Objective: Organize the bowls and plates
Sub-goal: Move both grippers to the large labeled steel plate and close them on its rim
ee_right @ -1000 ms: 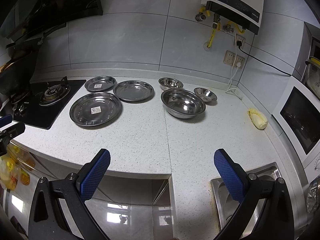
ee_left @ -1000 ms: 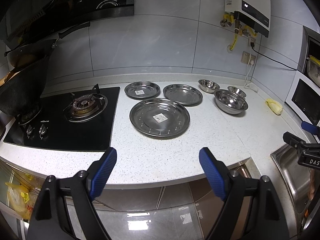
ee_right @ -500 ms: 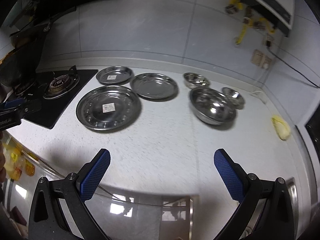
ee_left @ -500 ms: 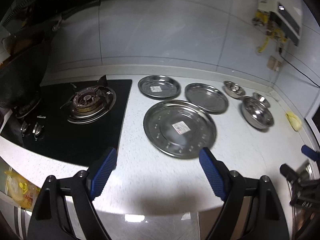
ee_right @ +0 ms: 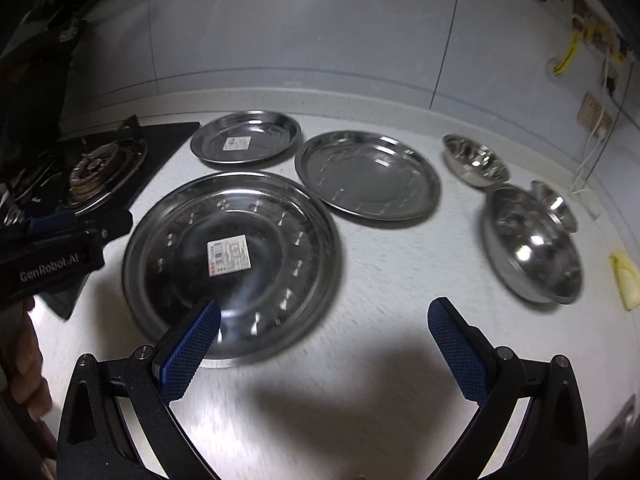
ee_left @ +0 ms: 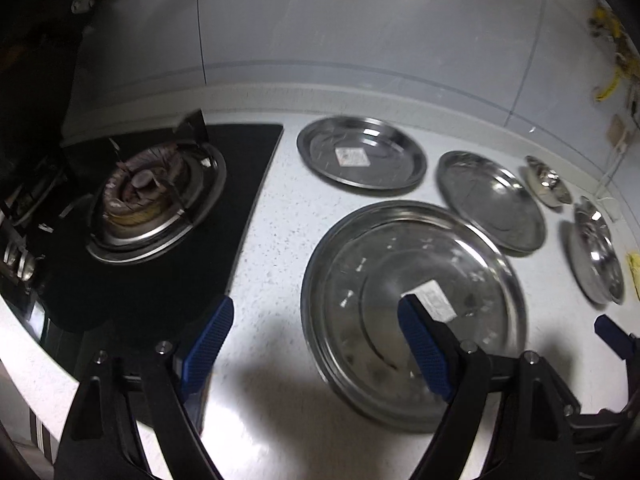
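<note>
**Nothing stacked yet**

Near, the left gripper (ee_left: 316, 344) and right gripper (ee_right: 324, 344) hover, jaws apart and empty, over the large plate (ee_right: 232, 264) on the counter (ee_right: 384, 280). Farther off, two smaller plates (ee_right: 246, 140) and three bowls (ee_right: 532, 244) lie separate.

Home kitchen, we record: gas hob (ee_left: 156, 204) set into speckled white tabletop (ee_right: 384, 264), tiled wall (ee_right: 304, 32), steel plates (ee_right: 368, 176), bowls (ee_right: 532, 244).
</note>
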`<state>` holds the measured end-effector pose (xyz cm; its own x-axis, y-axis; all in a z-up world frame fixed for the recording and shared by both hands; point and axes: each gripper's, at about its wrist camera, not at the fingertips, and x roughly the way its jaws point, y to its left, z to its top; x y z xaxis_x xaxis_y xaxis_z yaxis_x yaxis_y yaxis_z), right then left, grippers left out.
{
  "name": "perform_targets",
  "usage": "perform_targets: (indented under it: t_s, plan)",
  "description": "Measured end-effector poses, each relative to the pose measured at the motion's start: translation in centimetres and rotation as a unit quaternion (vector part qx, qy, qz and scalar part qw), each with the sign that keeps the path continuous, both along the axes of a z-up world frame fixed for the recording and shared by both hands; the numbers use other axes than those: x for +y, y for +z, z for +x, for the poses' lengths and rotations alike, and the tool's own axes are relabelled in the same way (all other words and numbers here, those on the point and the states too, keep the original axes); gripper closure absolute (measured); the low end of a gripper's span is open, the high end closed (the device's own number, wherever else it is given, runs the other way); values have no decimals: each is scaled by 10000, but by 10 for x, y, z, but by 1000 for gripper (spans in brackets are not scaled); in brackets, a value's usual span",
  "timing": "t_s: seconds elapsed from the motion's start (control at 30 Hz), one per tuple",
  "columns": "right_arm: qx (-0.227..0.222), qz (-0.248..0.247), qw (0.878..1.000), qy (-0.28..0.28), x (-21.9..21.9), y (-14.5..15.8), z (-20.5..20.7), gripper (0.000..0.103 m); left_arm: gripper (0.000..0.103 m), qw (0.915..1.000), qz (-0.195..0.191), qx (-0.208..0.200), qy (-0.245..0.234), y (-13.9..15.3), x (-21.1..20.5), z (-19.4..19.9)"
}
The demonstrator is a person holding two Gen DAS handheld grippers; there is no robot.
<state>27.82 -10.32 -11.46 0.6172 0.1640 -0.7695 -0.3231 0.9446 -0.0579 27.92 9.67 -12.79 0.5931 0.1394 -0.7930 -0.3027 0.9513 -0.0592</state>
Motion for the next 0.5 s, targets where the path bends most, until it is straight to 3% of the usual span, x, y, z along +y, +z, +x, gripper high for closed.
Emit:
perform_targets:
  t_s: [0.37,0.5]
  plan:
    - [466,101,9988,-85,25,-36,38,3,19,9986,-213,464,132,-33,7,33]
    - [724,227,9970,-160,26,-39,49,21,22,9965,-468,665,194,-39,13,39]
